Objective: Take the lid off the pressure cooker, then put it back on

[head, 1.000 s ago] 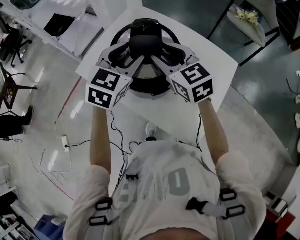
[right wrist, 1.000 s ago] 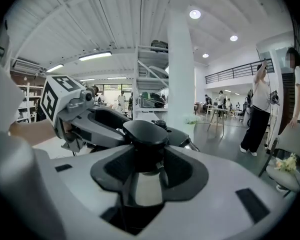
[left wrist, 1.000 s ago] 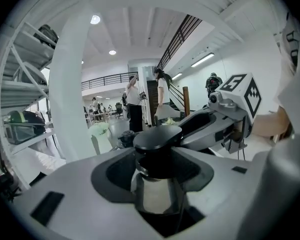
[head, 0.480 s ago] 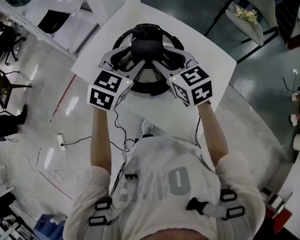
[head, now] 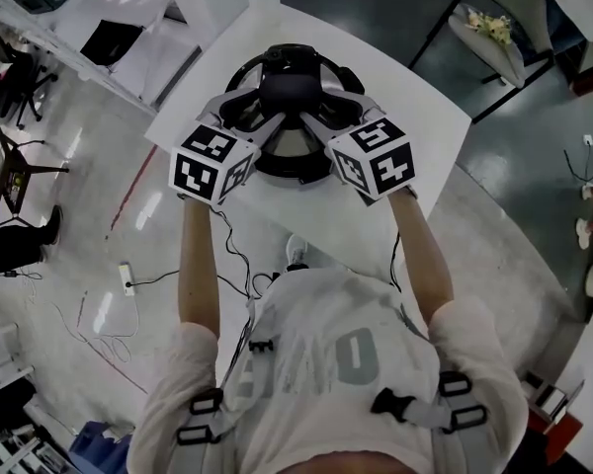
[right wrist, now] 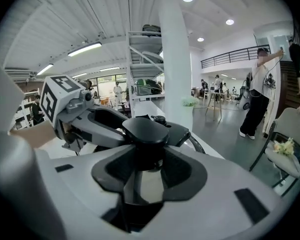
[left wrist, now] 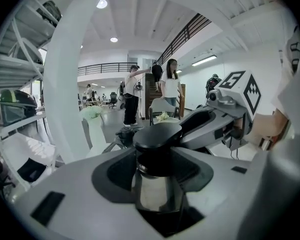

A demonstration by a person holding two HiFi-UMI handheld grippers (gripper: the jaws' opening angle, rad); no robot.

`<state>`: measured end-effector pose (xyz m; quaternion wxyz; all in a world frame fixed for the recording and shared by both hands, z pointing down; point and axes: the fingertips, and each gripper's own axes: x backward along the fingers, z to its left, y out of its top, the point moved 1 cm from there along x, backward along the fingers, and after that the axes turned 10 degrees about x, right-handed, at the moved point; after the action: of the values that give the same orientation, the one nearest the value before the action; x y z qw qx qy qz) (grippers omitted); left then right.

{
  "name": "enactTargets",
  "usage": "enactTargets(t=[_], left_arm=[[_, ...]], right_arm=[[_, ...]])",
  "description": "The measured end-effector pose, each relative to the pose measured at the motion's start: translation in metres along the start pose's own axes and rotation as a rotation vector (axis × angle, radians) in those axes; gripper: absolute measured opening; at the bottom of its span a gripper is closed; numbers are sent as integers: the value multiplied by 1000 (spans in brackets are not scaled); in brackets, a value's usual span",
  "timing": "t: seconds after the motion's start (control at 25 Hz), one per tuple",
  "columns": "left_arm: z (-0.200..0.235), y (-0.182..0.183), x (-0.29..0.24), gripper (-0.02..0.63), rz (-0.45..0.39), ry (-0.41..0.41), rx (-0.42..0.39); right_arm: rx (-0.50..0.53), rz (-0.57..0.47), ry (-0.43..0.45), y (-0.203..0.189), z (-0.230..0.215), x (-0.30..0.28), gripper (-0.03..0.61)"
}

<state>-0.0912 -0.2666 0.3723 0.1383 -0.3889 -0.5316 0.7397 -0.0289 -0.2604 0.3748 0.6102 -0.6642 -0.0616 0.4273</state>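
The pressure cooker (head: pixel 293 158) stands on a white table (head: pixel 425 126). Its steel lid carries a black knob (head: pixel 289 89). My left gripper (head: pixel 269 117) and right gripper (head: pixel 316 117) meet at that knob from the near side. In the left gripper view the knob (left wrist: pixel 157 134) sits between the dark pads (left wrist: pixel 112 171), and the left gripper (left wrist: pixel 157 171) is shut on it. The right gripper (right wrist: pixel 144 176) is shut on the same knob (right wrist: pixel 145 129); its jaws have just been closing with the knob between them. I cannot tell whether the lid is seated on the pot.
A chair holding flowers (head: pixel 489 39) stands beyond the table's right corner. White shelving (head: pixel 128 28) is to the left, and cables (head: pixel 128 282) lie on the floor. A white pillar (right wrist: pixel 176 59) rises behind the cooker, and people (left wrist: pixel 132 96) stand far off.
Both grippers have sunk a little with the lid knob between them, and their marker cubes have tilted slightly. The cooker stays on the table.
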Motion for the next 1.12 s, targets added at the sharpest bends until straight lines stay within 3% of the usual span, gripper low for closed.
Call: enactTargets(t=[0.16, 0.36, 0.72, 0.88, 1.12], left_arm=[[1, 1, 1, 215, -10, -1, 15], [3, 5, -2, 215, 43, -29, 28], [1, 2, 2, 196, 20, -55, 77], [0, 2, -3, 198, 65, -63, 51], [0, 1, -1, 198, 21, -82, 4]], right_arm=[[11, 19, 13, 3, -1, 0, 175], [-9, 72, 71, 6, -5, -1, 178], [-43, 66, 98, 0, -5, 0, 166], [-33, 93, 102, 0, -6, 2, 163], [0, 51, 98, -2, -8, 3, 160]])
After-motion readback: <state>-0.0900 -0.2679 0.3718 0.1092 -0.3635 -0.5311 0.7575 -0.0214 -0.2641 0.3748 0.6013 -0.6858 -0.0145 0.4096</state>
